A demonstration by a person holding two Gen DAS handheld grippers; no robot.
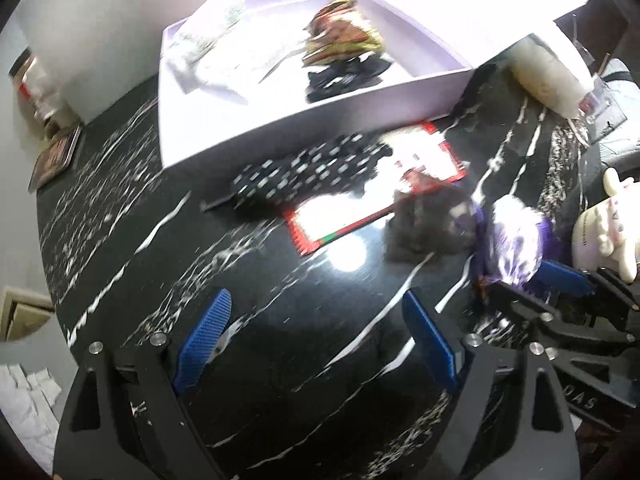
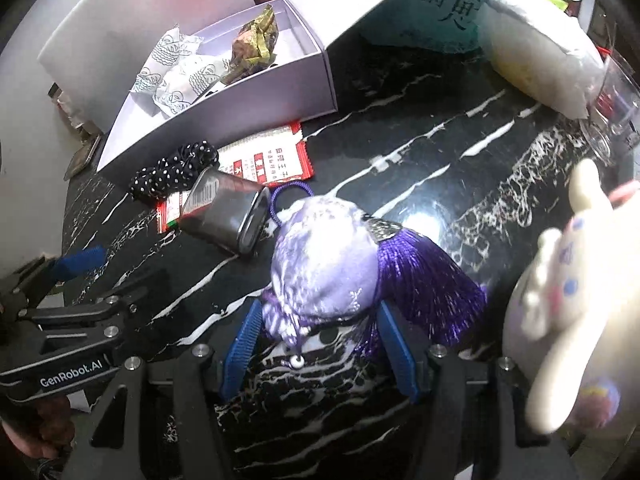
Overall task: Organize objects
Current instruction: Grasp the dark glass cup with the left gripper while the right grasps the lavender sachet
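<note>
Black marble-look surface (image 1: 120,216), streaked with white veins, glossy enough to throw back a bright glare of overhead light near its middle. Beyond its far edge a pale grey wall (image 1: 100,20). Lower left, past the rim, a strip of floor with beige cardboard (image 1: 20,312) and crumpled white paper (image 1: 28,408).

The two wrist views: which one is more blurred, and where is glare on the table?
Left wrist view: more motion blur; the polka-dot hair tie and dark pouch smear, and lamp glare sits on the table beside the red-edged packet. Right wrist view: sharper; the purple sachet reads clearly, only the cream plush toy is blurred.
</note>
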